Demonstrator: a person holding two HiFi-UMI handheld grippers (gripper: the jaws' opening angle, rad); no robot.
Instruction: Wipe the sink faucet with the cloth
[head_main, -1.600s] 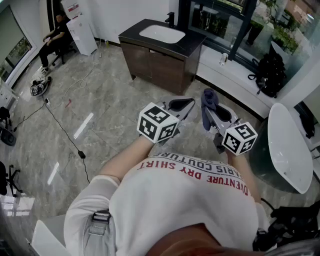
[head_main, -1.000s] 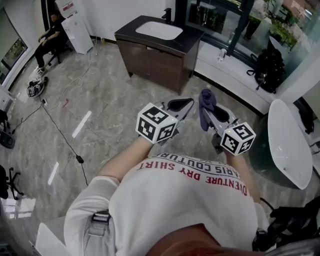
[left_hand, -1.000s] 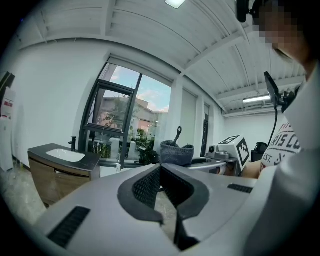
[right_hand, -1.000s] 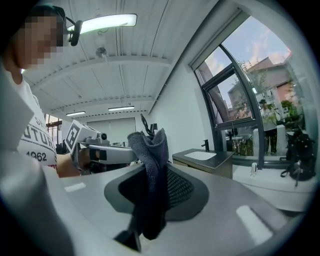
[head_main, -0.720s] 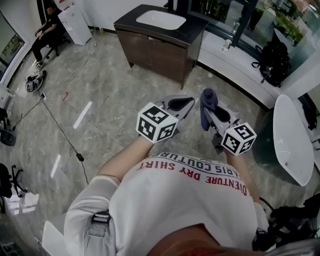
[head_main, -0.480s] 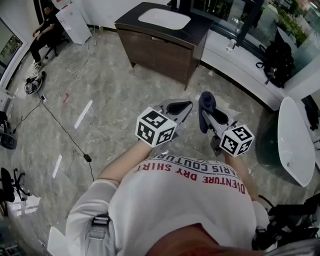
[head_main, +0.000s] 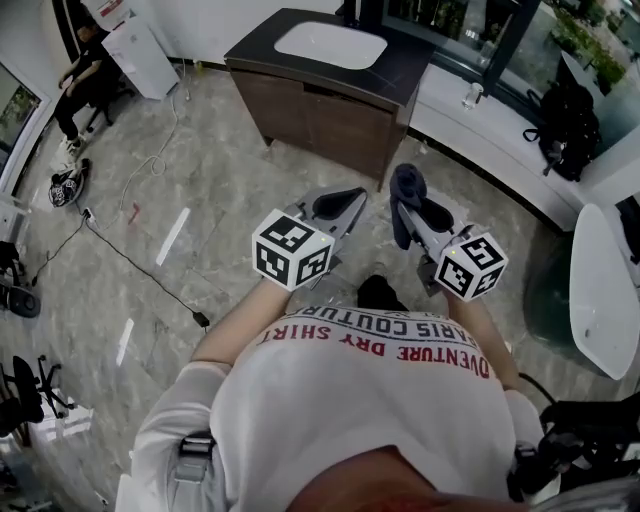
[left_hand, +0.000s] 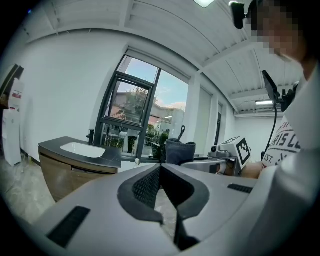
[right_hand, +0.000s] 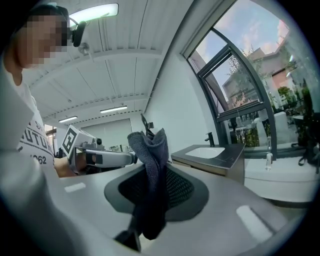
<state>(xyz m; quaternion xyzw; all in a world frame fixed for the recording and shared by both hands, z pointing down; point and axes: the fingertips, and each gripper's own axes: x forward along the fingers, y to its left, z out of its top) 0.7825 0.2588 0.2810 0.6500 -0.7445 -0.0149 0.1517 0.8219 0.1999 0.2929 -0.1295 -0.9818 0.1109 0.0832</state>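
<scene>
Slippage worries us: our right gripper (head_main: 404, 203) pinches the dark blue-grey knitted cloth (right_hand: 150, 155) by one fold; left gripper (head_main: 351, 197) closed, empty; black sink faucet (right_hand: 210, 138) well off.

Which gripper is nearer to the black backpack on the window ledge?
Right. The backpack lies ahead and to the right of the right gripper, which holds the cloth; the left gripper is on that gripper's other side, farther away.
</scene>
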